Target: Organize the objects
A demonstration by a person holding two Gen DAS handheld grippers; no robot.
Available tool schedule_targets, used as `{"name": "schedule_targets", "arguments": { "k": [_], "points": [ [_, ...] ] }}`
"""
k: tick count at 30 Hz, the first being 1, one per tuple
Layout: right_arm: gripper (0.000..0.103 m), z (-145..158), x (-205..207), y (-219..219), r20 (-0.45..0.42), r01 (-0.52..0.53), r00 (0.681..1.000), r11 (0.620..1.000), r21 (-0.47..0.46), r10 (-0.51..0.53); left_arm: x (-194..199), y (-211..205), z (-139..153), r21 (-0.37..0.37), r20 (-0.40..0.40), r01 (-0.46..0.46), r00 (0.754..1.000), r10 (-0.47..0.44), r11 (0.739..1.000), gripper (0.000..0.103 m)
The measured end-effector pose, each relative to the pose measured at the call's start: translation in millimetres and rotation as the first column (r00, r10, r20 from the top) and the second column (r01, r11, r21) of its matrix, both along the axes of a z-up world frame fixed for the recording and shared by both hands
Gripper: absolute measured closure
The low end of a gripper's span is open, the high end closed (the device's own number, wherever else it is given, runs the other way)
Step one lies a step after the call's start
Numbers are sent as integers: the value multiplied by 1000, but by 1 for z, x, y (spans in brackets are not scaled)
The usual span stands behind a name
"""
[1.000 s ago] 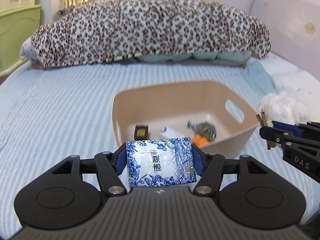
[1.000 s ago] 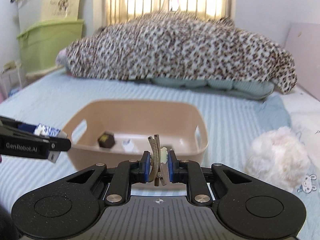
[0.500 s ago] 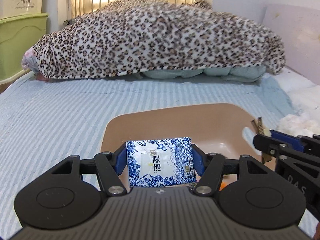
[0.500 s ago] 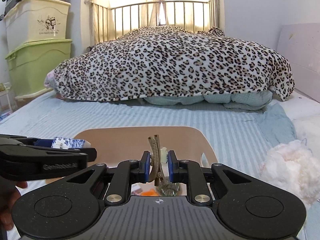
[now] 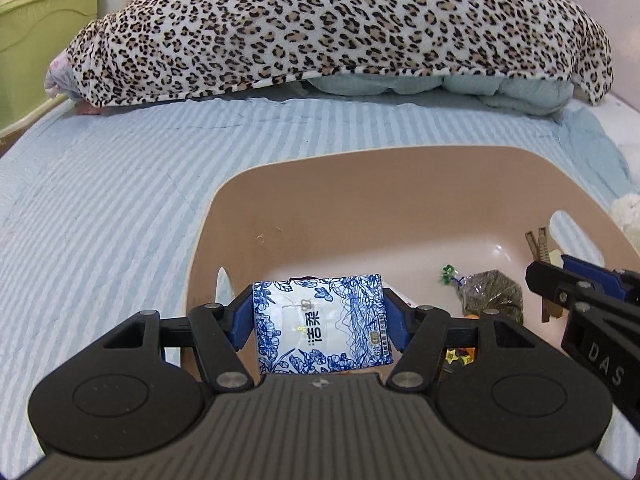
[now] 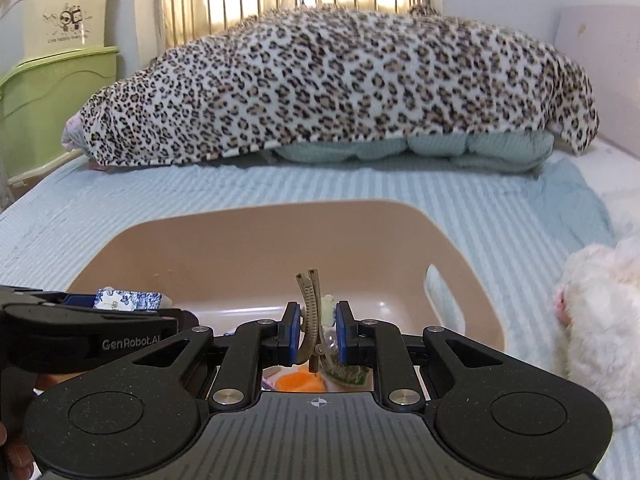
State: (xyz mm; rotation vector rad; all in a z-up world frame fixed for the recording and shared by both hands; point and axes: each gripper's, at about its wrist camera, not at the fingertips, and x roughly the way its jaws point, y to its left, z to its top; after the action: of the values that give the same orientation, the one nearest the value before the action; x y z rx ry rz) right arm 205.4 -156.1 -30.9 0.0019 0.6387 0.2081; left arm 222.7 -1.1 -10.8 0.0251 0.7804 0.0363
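Note:
My left gripper (image 5: 319, 322) is shut on a blue-and-white floral tissue pack (image 5: 320, 324) and holds it over the near left part of a beige plastic basket (image 5: 360, 168). My right gripper (image 6: 317, 334) is shut on a tan hair clip (image 6: 310, 312) over the basket (image 6: 280, 220), near its right side. The right gripper also shows at the right edge of the left wrist view (image 5: 580, 292), with the clip (image 5: 538, 244) sticking up. The left gripper and tissue pack (image 6: 128, 299) show at the left of the right wrist view.
The basket holds a dark green bag (image 5: 494, 294), an orange item (image 6: 298, 382) and small wrapped bits. It stands on a blue striped bedspread (image 5: 100, 200). A leopard blanket (image 5: 320, 28) lies behind. A white plush toy (image 6: 600, 340) lies right of the basket. Green storage bins (image 6: 48, 112) stand at left.
Both grippers have moved forward and tilted down over the basket, each still holding its object. The basket's inside now fills more of both views.

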Motion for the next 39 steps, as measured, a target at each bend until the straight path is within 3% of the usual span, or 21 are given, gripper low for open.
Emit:
{"name": "schedule_targets", "arguments": {
  "k": [2, 3, 5, 7, 8, 9, 25, 39],
  "points": [
    [82, -4, 2, -2, -25, -3, 1000, 1000, -1, 2, -2, 1, 2, -16, -6, 4, 1000, -4, 1000, 37],
    [72, -6, 2, -3, -36, -1, 999, 1000, 1, 1, -4, 1, 5, -20, -5, 5, 1000, -5, 1000, 37],
    [67, -4, 0, -6, -35, 4, 999, 1000, 4, -4, -8, -1, 11, -13, 9, 5, 1000, -5, 1000, 36],
    [55, 2, -6, -11, -11, 14, 1000, 1000, 21, -13, -13, -3, 17, -4, 25, 10, 1000, -10, 1000, 33],
    [41, 6, -10, -13, 2, 18, 1000, 999, 32, -18, -16, -4, 20, -5, 25, 17, 1000, -17, 1000, 27],
    [35, 9, -12, -15, 8, 20, 1000, 999, 34, -21, -19, -4, 23, -6, 25, 23, 999, -23, 1000, 27],
    [34, 49, -67, -39, 0, 15, 1000, 1000, -23, -15, -78, -8, 63, -1, 33, 24, 999, -24, 1000, 25],
    [33, 80, -125, -48, 45, 10, 999, 999, -47, -8, -128, -3, 93, -7, 65, 25, 998, -24, 1000, 25]
  ]
}}
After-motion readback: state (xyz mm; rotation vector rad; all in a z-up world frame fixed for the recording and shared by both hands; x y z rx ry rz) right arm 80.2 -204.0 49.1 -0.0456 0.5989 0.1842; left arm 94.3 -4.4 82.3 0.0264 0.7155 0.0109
